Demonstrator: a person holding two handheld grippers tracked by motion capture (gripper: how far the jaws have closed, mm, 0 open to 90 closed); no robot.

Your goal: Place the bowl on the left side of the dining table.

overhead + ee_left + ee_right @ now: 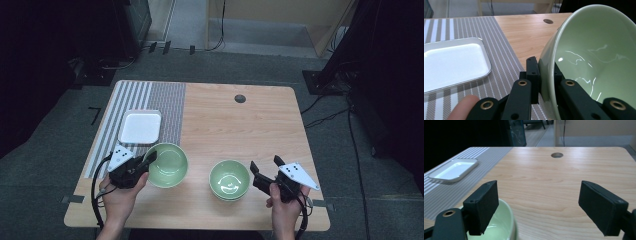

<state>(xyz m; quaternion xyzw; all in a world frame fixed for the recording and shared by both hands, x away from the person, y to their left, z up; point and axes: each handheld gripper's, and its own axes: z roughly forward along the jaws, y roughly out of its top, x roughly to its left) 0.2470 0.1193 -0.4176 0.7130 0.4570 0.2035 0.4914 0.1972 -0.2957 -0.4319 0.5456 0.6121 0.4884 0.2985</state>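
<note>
Left gripper (pixel 148 160) clamps the tilted green bowl's (pixel 170 167) rim mid-lift; right gripper (pixel 264 168), jaws apart, waits beside the stacked bowls (pixel 229 181), likely the destination.

Wooden worktop (pixel 240 130), round hole (pixel 240 98) near far edge. Grey striped mat (pixel 170 105) over worktop's left part. White square tray (pixel 140 127) lying on mat. Grey carpet floor (pixel 60 150) around worktop. Black cables (pixel 325 117) on floor at right. Dark equipment (pixel 132 22) at far left. Light wood furniture (pixel 280 20) behind.
</note>
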